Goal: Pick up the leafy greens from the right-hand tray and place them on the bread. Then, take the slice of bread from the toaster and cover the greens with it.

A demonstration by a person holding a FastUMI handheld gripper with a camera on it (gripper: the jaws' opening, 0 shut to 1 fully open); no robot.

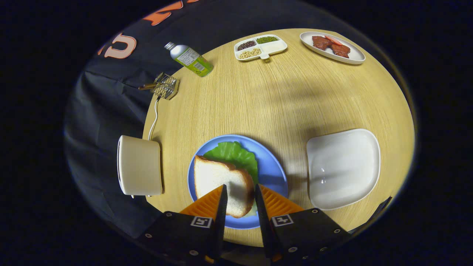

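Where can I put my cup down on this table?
The wide bare wood between the blue plate and the divided snack dish is free. The white tray is empty too. It is crowded where the gripper has its fingers open around the bread slice over the greens.

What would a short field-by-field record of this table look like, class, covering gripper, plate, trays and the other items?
gripper: gripper, fingers apart, bread slice's near end between them
blue plate: blue plate, holds leafy greens with bread slice on top
right-hand tray: white tray, no food on it
toaster: toaster, left of plate
far side: bottle, divided dish, meat plate
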